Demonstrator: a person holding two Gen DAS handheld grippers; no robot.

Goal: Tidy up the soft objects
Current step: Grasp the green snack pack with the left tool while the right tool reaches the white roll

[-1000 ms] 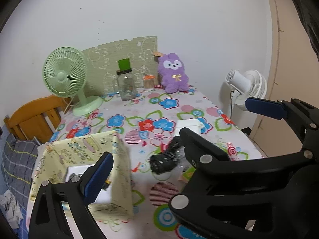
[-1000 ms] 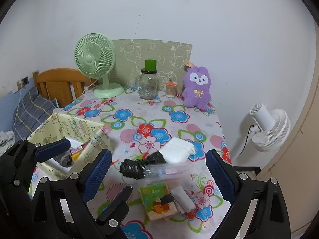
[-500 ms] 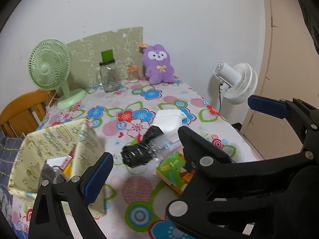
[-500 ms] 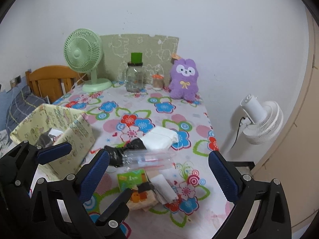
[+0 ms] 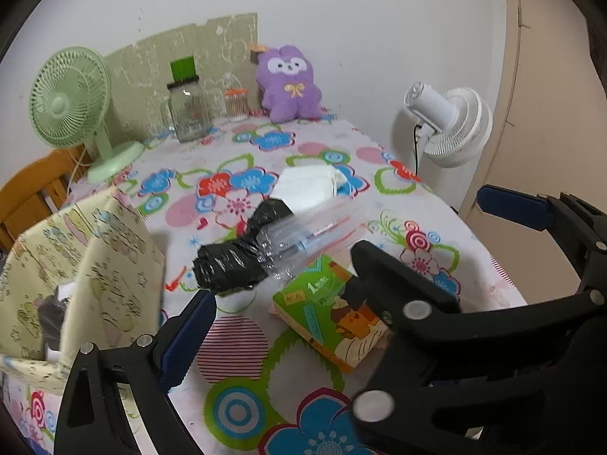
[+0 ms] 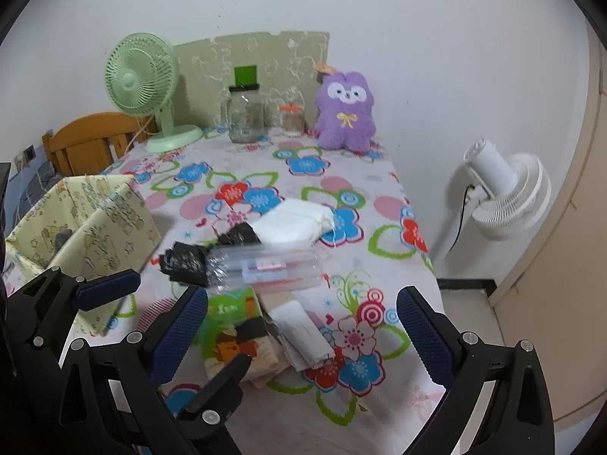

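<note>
On the floral tablecloth [image 6: 303,174] lie a black plastic roll [image 5: 231,265] [image 6: 186,261], clear zip bags [image 5: 318,231] [image 6: 273,265], a white cloth pouch [image 5: 307,185] [image 6: 292,223], a green tissue pack [image 5: 330,322] [image 6: 235,330] and a folded white tissue [image 6: 303,333]. A purple plush [image 5: 288,83] [image 6: 347,110] sits at the far edge. A yellow fabric box [image 5: 76,276] [image 6: 83,227] stands at the left. My left gripper [image 5: 341,265] and right gripper [image 6: 303,337] are open and empty above the near pile.
A green desk fan [image 6: 144,83], a glass jar with a green lid [image 6: 246,110] and a small jar [image 6: 292,117] stand at the back by a green board. A white fan [image 6: 504,189] is off the table's right edge. A wooden chair [image 6: 91,140] is at the left.
Both grippers have drawn back toward the near edge and swung right. The pile now sits closer under them, and the tissue pack has come into the left view. Nothing was grasped.
</note>
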